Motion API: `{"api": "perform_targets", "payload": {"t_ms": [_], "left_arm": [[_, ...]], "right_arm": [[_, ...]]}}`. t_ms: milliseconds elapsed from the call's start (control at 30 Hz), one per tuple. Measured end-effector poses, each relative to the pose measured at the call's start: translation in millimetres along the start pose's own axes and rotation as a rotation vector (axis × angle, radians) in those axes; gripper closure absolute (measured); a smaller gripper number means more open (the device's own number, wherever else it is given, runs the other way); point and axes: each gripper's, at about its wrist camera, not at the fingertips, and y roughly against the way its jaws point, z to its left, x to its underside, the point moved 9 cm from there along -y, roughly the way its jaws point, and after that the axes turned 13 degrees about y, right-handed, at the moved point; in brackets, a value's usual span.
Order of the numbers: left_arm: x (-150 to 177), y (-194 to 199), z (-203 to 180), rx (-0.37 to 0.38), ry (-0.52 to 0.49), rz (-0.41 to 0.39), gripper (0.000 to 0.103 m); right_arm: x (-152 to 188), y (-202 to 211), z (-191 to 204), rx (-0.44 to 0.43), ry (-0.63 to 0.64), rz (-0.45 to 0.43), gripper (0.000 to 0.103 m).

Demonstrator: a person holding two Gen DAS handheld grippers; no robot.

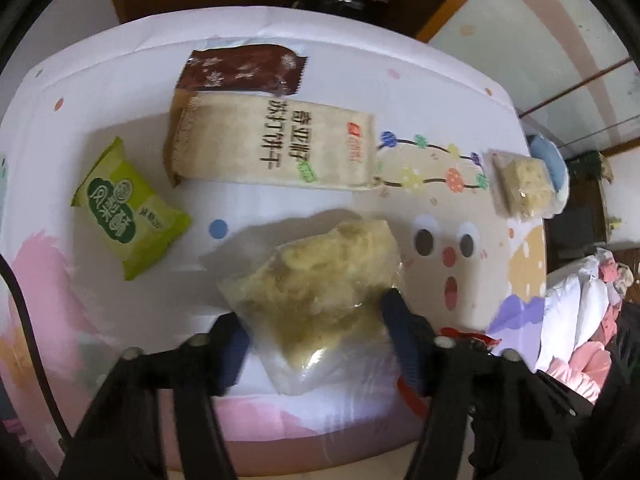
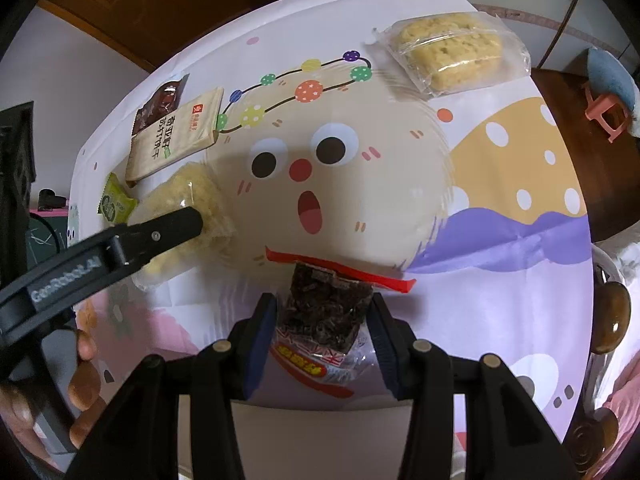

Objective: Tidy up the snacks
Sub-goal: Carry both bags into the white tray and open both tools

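A clear bag of pale yellow crumbly snack (image 1: 320, 276) lies on the cartoon-print tablecloth (image 1: 460, 280). My left gripper (image 1: 310, 308) is shut on it, with a blue-padded finger against each side. In the right wrist view one left finger (image 2: 176, 220) lies across the same bag (image 2: 188, 188). My right gripper (image 2: 320, 300) is shut on a packet of dark snack with a red sealed edge (image 2: 324, 308), held over the cloth's near part. That red edge (image 1: 468, 336) peeks out in the left wrist view.
At the back left lie a green packet (image 1: 128, 208), a long beige cracker pack (image 1: 272, 144) and a brown packet (image 1: 240, 68). A clear-wrapped yellow cake (image 2: 452, 52) sits far right. A hand (image 2: 84, 380) holds the left gripper. Bedding (image 1: 580, 320) is beyond the right edge.
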Motion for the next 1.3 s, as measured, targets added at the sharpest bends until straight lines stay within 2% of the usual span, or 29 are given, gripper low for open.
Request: {"api": "perform_targets", "payload": {"t_ms": [167,367,500,667,767,967,1167,1300], "left_arm": [[0.5,14.8,1.6,0.028,-0.002,-0.045,0.062],[5.3,45.9,-5.0,0.052,-0.015,-0.12,0.064],[14.1,98.2,-14.8,0.105,-0.058,-0.191,0.064],[44.9,178.4,-29.7,0.141,-0.147,-0.293,0.064],[73.6,220.7,-28.3,0.133,-0.201,-0.341,0.064],[137.6,274.6,-10.4,0.133,-0.278,-0.424,0.064],[198.4,290.8,14.3,0.115,-0.291,-0.536,0.063],[226.7,272.2,27.6,0.104,-0.259,-0.533,0.063]], "right_arm": [[2.0,1.4,1.7,-0.009,-0.002,-0.001,0.057],[1.5,25.9,7.7,-0.062,-0.016,-0.088,0.057],[-2.2,67.0,11.6,-0.068,-0.015,-0.196,0.057],[5.5,137.4,24.1,-0.095,0.016,-0.341,0.057],[25.9,178.3,41.6,-0.09,0.081,-0.411,0.057],[91.5,237.2,70.2,0.002,0.222,-0.524,0.057],[150.2,245.4,80.8,0.007,0.262,-0.565,0.056],[174.4,225.8,80.8,0.006,0.252,-0.535,0.056]]}}
